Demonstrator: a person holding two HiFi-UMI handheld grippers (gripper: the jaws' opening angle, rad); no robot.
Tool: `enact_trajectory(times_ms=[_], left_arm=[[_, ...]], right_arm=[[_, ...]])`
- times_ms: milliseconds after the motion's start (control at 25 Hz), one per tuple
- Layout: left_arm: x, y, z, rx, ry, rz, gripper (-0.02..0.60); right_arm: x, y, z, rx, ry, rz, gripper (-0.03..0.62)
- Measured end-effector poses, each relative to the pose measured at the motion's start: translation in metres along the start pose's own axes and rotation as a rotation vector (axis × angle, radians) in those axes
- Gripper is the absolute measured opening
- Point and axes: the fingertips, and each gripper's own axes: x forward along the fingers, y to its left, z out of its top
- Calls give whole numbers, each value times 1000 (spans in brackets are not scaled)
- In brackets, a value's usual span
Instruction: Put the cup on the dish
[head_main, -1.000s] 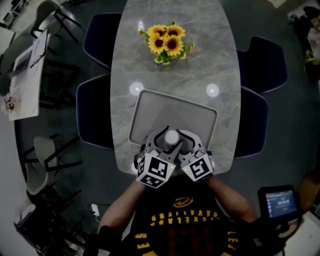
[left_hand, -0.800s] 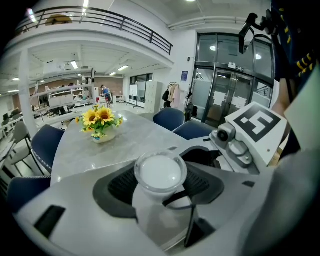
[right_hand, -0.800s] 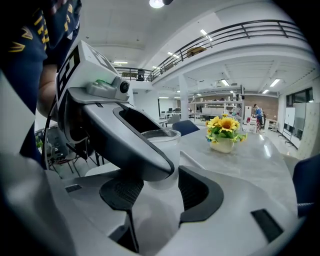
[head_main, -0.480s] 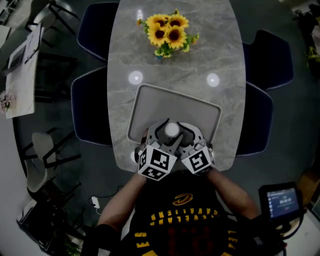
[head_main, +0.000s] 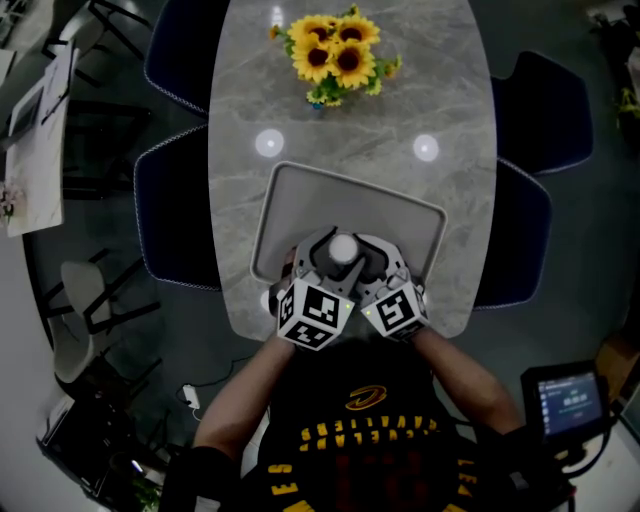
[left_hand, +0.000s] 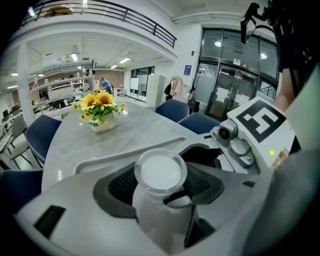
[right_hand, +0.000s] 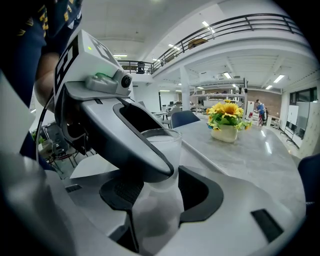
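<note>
Currently, left gripper (head_main: 318, 262) and right gripper (head_main: 372, 262) are both clamped on the cup (head_main: 343, 247). Cup is upright over the near end of the dish (head_main: 300, 200) on the table (head_main: 450, 90). Cup-to-dish contact cannot be determined.

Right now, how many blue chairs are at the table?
4 in the head view: far-left chair, near-left chair, far-right chair, near-right chair, all pushed in at the table. Another at the near end could be hidden by the person.
</note>
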Motion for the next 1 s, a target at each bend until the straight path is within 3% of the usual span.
enact_trajectory(times_ms=[1000], left_arm=[[16,-2,-15,65,51,19,270]], right_arm=[[9,-3,-20,-41,60,-33,212]])
